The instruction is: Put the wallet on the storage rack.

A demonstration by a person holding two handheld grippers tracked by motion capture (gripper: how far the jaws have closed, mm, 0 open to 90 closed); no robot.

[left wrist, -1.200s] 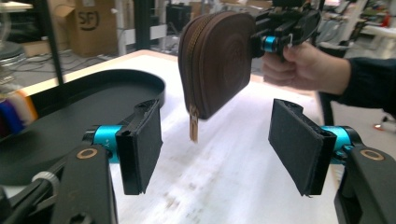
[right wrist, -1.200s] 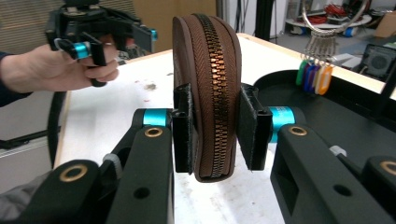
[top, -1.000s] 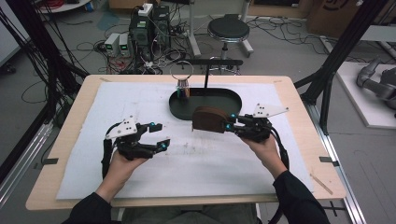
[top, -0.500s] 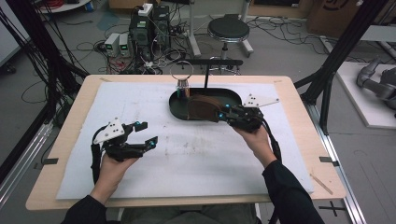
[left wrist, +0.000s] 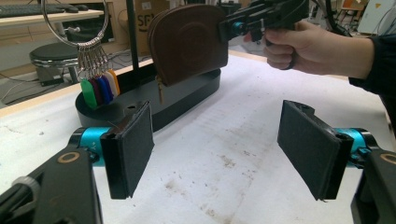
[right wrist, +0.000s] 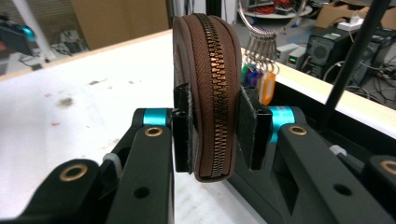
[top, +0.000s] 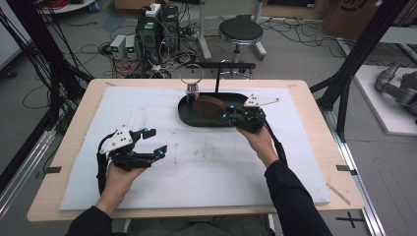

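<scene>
My right tongs [top: 227, 116] have carried the pouch [top: 207, 108] from the middle of the table toward its far edge, and it now hangs over the black tray [top: 186, 116]; my left tongs [top: 151, 141] have slid back toward the near left corner, their jaws having just been opening with nothing between them; they stand wide apart over the white mat [top: 206, 167]. In the right gripper view my pads [right wrist: 183, 126] are clamped on the two flat sides of the pouch [right wrist: 208, 93], its brass zip [right wrist: 215, 98] running up the edge that faces me; it is held upright. In the left gripper view the pouch [left wrist: 187, 42] hangs just above the tray [left wrist: 154, 105], held by my right tongs [left wrist: 233, 28] at its upper side; its zip pull [left wrist: 160, 88] dangles by the tray's rim. A key ring [left wrist: 74, 23] with coloured tags [left wrist: 100, 91] hangs from the stand at the tray's far end, beside the pouch and apart from it.
</scene>
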